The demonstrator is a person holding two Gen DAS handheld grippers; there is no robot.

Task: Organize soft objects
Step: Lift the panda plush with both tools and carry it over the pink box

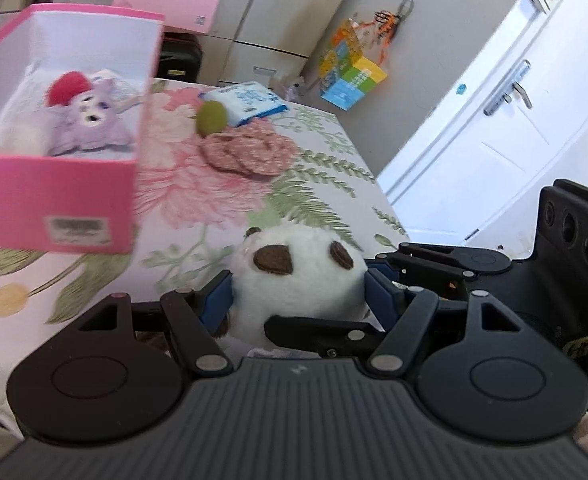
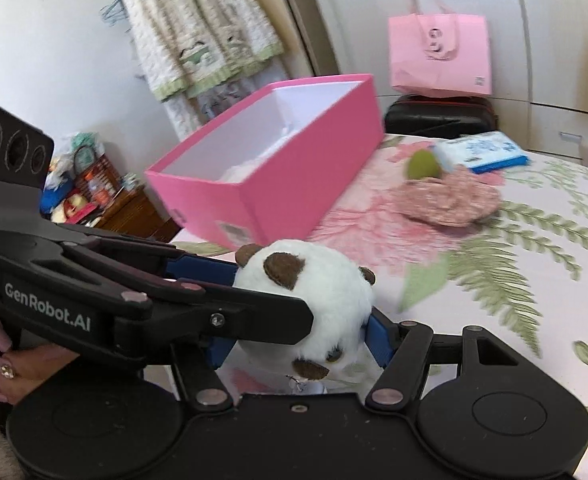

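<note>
Jaws: both the left gripper (image 1: 299, 300) and right gripper (image 2: 299, 336) stand half open, blue pads pressed into one panda (image 1: 297, 280).
Panda: round white fluffy plush, brown felt patches; held above the bed (image 1: 313, 152).
Heading: cannot tell.
Box (image 1: 54, 208): pink card, another plush inside.

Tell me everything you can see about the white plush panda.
The white plush panda is a round, fluffy toy with brown felt ears and patches. It is off the flowered bedspread, squeezed between the blue pads of both the left tool and the right tool. The pink box lies ahead.
</note>
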